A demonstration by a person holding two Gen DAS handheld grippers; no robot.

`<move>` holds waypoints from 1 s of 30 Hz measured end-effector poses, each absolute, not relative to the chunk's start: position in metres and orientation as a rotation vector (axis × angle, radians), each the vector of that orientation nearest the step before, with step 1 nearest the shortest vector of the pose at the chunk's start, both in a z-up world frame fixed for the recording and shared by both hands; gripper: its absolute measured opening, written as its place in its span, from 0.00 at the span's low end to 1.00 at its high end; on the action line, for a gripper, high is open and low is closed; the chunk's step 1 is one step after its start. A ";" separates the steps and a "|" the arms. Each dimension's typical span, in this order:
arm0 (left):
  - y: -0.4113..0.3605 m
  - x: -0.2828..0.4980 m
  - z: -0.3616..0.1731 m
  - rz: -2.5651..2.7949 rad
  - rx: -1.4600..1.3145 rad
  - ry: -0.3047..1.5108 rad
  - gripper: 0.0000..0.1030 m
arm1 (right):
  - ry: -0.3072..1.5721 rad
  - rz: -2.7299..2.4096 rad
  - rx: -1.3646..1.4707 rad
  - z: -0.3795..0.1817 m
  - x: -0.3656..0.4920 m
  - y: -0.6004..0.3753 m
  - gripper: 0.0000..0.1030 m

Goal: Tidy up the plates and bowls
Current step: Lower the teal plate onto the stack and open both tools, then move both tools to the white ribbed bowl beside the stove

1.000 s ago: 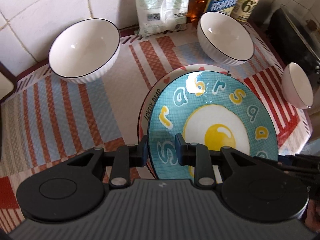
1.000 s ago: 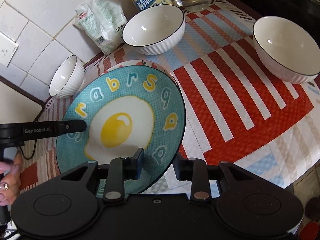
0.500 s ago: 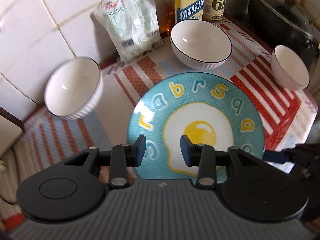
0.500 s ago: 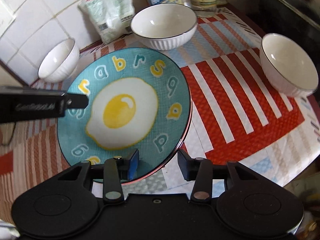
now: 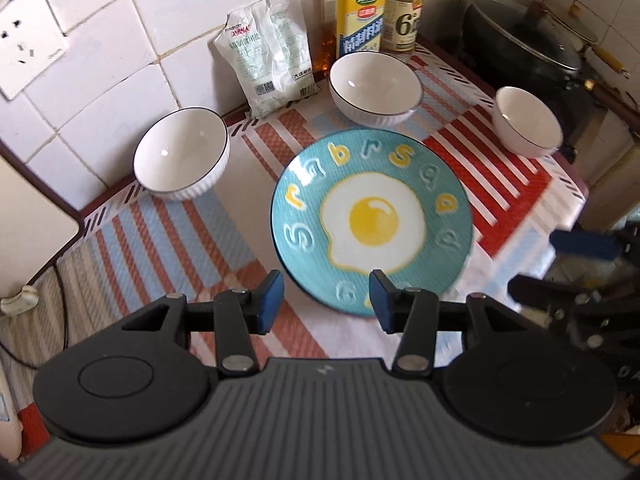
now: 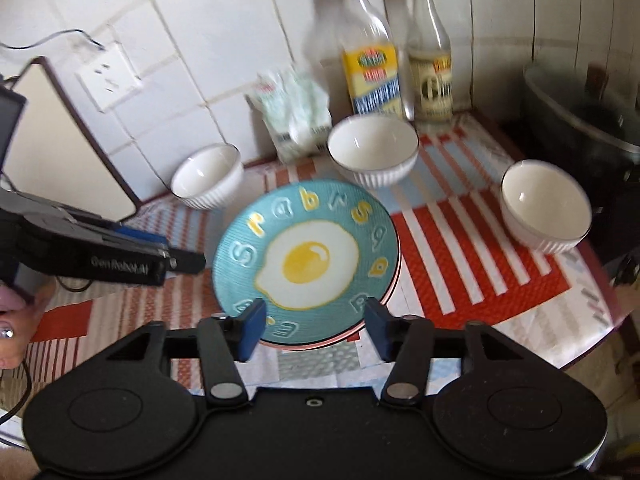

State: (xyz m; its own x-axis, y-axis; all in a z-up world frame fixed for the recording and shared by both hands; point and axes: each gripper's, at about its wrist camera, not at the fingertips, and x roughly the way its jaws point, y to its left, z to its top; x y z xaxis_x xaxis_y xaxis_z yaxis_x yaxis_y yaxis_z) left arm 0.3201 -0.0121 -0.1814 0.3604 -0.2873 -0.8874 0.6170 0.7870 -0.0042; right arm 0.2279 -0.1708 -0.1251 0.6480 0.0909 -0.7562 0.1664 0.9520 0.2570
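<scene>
Plates sit stacked at the middle of both views: a teal plate point(image 5: 372, 220) printed with a fried egg and raised letters lies flat on the striped mat point(image 5: 192, 236) that covers the surface, and in the right wrist view a pink-and-white rim point(image 6: 394, 276) peeks out under its right edge, probably a second plate beneath, though little of it shows. Three white ribbed bowls with dark rims stand apart from the stack: the left bowl point(image 5: 182, 158) in the left centre of the left wrist frame near the tiled wall, the middle bowl point(image 5: 376, 86) above the plate, and the right bowl point(image 5: 526, 122) at the upper right on the red stripes. Behind the middle bowl stand a yellow-labelled bottle point(image 5: 360, 20) and a clear bottle point(image 5: 404, 12), with a white packet point(image 5: 268, 52) leaning on the wall to their left; a dark lidded pot point(image 5: 528, 44) fills the upper right corner. The left hand-held gripper point(image 5: 326, 300) hovers over the near rim of the plate, its jaws having just been opening, blue pads apart and touching nothing. The right hand-held gripper point(image 6: 316, 332) likewise has just been opening; its pads stand wide either side of the plate's near edge in the picture without pressing on it.
</scene>
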 end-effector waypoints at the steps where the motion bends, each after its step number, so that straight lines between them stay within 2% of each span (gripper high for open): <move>1: -0.009 0.313 -0.177 -0.603 0.365 1.042 0.47 | 0.851 -0.039 0.299 -0.118 0.222 -0.168 0.63; 6: 0.002 0.279 -0.145 -0.666 0.325 0.970 0.59 | 0.824 -0.005 0.236 -0.088 0.192 -0.152 0.63; 11: 0.010 0.246 -0.110 -0.733 0.336 0.888 0.65 | 0.787 0.010 0.170 -0.063 0.159 -0.141 0.63; 14: 0.010 0.227 -0.095 -0.756 0.361 0.836 0.73 | 0.759 -0.003 0.134 -0.050 0.143 -0.137 0.63; 18: 0.010 0.208 -0.077 -0.779 0.377 0.780 0.77 | 0.720 0.003 0.112 -0.035 0.125 -0.137 0.63; 22: 0.004 0.199 -0.065 -0.824 0.340 0.765 0.80 | 0.683 -0.027 0.102 -0.027 0.107 -0.142 0.64; 24: -0.005 0.196 -0.061 -0.821 0.333 0.749 0.86 | 0.663 -0.043 0.089 -0.025 0.100 -0.148 0.68; 30: -0.042 0.201 -0.065 -0.788 0.303 0.756 0.91 | 0.639 -0.085 0.061 -0.029 0.093 -0.181 0.69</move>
State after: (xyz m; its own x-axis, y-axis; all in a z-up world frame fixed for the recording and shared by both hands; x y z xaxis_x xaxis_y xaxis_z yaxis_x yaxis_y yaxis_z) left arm 0.2006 -0.0415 -0.0650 0.4645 -0.5271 -0.7116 0.7330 0.6798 -0.0251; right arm 0.0925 -0.1810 -0.0295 0.7994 -0.0602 -0.5977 0.0978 0.9947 0.0305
